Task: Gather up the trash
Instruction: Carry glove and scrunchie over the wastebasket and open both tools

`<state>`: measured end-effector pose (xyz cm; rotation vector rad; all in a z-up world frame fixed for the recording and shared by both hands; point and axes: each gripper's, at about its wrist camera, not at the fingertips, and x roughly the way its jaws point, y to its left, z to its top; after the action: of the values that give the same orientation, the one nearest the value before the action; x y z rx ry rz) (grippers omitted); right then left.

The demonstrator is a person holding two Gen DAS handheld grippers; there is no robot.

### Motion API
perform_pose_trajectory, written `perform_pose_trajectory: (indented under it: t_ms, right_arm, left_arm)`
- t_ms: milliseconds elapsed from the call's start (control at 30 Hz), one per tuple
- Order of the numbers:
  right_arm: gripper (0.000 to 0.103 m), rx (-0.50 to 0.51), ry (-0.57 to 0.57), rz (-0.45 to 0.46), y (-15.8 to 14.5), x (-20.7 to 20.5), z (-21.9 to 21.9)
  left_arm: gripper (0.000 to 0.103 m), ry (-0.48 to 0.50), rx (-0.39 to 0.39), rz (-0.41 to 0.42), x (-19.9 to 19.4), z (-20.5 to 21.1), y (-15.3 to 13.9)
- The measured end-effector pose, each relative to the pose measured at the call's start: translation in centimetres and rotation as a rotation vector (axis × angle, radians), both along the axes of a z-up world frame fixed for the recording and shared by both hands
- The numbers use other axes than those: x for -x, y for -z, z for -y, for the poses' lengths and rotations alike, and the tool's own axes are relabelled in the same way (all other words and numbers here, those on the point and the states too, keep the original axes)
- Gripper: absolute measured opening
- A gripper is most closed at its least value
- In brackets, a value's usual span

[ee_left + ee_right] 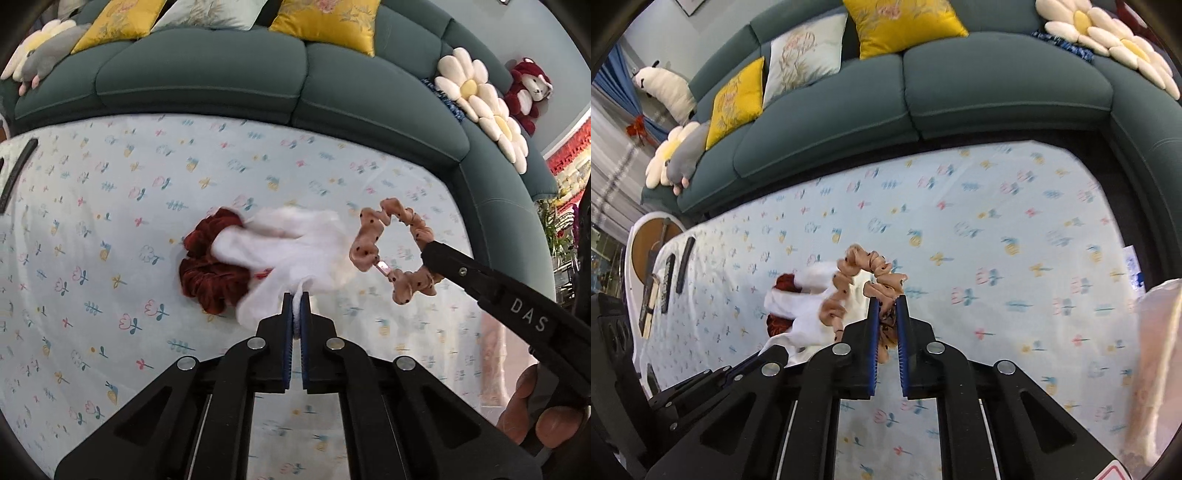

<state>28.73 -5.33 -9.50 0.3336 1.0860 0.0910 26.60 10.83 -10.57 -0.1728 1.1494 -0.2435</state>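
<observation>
My left gripper [296, 298] is shut on a crumpled white tissue [291, 247] and holds it over the flowered tablecloth [110, 221]. A dark red velvet scrunchie [212, 266] lies on the cloth, partly hidden behind the tissue. My right gripper [887, 301] is shut on a pink dotted scrunchie [860, 273] that hangs above the table. In the left wrist view the pink scrunchie [391, 247] hangs from the right gripper's fingers [439, 254], just right of the tissue. In the right wrist view the tissue [812, 306] and red scrunchie [783, 284] lie left of my fingers.
A teal sofa [207, 77] with yellow cushions [325, 22] and flower pillows [480, 107] curves round the table's far side. Black remotes [683, 264] lie at the table's left end. A translucent pink bag [1156, 362] stands at the right edge.
</observation>
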Motion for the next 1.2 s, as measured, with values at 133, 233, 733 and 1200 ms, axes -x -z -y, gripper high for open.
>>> perform_pose_trajectory:
  t_ms: [133, 233, 733, 1200]
  right_arm:
    - [0.009, 0.003, 0.032, 0.040, -2.4, 1.3, 2.6]
    - [0.009, 0.009, 0.059, 0.072, -4.4, 2.8, 4.9]
    - [0.009, 0.006, 0.232, 0.180, -9.7, 12.9, 18.0]
    - [0.009, -0.007, 0.434, 0.160, -6.6, 22.8, 30.0]
  left_arm:
    - [0.003, 0.028, 0.003, 0.043, 0.7, 2.2, -2.6]
    - [0.003, 0.052, 0.009, 0.080, 1.5, 4.2, -5.1]
    - [0.003, 0.236, 0.080, 0.177, 7.6, 17.9, -13.5]
    - [0.003, 0.418, 0.062, 0.149, 13.4, 30.4, -12.7]
